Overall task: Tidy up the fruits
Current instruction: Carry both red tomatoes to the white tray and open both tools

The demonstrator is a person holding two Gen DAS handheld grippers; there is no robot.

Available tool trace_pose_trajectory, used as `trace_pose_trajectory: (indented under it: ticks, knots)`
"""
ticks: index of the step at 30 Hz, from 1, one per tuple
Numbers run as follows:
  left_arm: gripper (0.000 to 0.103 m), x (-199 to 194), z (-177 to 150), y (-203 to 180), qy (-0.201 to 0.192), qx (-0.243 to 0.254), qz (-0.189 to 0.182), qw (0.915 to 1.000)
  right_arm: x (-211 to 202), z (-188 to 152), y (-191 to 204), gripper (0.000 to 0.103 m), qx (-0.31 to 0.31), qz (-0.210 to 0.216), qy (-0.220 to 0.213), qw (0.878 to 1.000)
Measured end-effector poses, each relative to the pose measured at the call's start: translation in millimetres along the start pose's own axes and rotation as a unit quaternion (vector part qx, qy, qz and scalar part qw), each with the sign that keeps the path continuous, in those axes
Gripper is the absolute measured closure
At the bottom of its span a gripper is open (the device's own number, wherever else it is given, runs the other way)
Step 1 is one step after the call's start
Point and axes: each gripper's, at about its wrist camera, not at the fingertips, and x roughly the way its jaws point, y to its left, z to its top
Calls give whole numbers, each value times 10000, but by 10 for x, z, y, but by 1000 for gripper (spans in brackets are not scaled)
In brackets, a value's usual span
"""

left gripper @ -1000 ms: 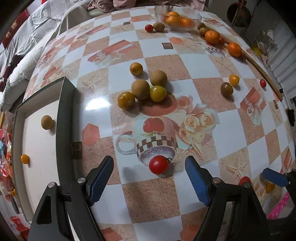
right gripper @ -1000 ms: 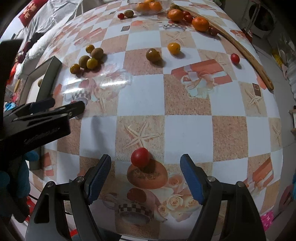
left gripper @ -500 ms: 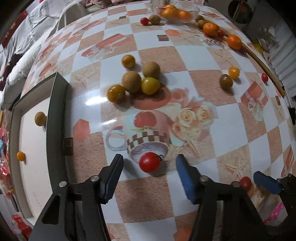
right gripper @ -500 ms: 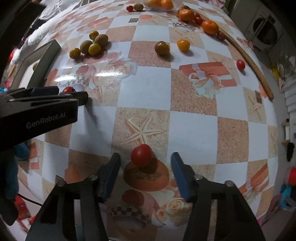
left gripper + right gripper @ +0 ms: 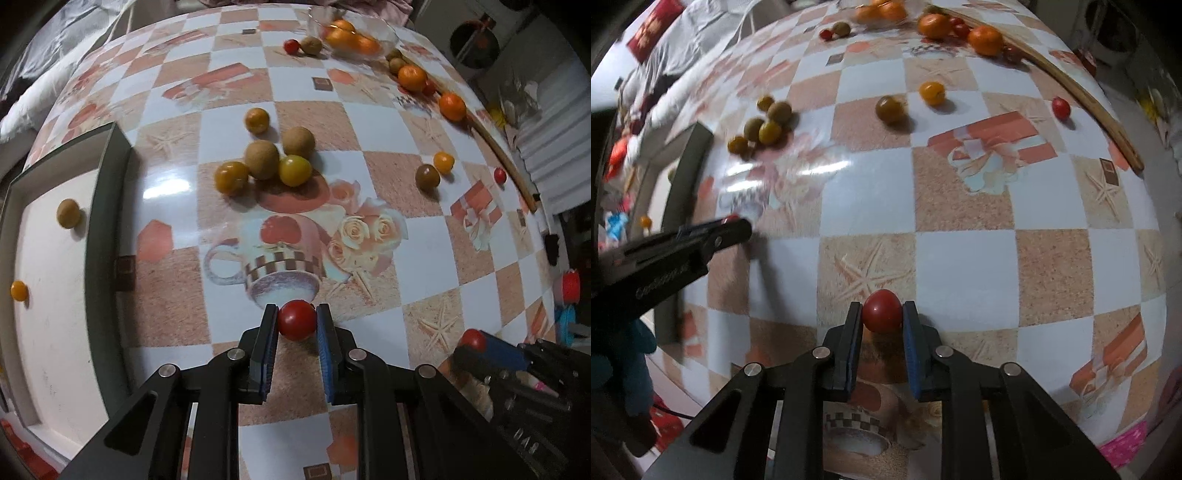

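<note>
Round table under a glossy checkered orange-and-white printed cloth (image 5: 424, 243), bearing at its left edge a shallow dark-rimmed white tray (image 5: 107, 229) that holds one small brown fruit (image 5: 68, 213) and one small orange fruit (image 5: 18, 290). Left gripper (image 5: 297, 321), black with blue pads, pinching a red cherry tomato (image 5: 296, 319) low over the printed cup motif. Right gripper (image 5: 882, 314), same make, pinching a second red cherry tomato (image 5: 882, 311) above the near edge of the cloth.

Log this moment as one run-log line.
left gripper: shut on red tomato | right gripper: shut on second red tomato | tray: two fruits inside
</note>
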Motion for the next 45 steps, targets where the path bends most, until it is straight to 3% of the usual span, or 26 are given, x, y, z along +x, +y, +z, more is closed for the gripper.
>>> trace_pose_trajectory:
  ticks: [4, 15, 28, 45]
  knots:
    - [81, -92, -24, 88, -51, -20, -14, 10000, -73, 60, -66, 80, 59, 85, -51, 9999]
    - [81, -295, -36, 248, -262, -213, -8, 9994, -64, 285, 248, 80, -76, 175, -131, 9997]
    - [81, -577, -104, 695, -579, -701, 129, 9958, -86, 467, 754, 80, -710, 335, -176, 9968]
    - [81, -823, -440, 1773, -892, -1861, 672, 9762, 61, 831, 1932, 80, -1869, 733, -130, 9795]
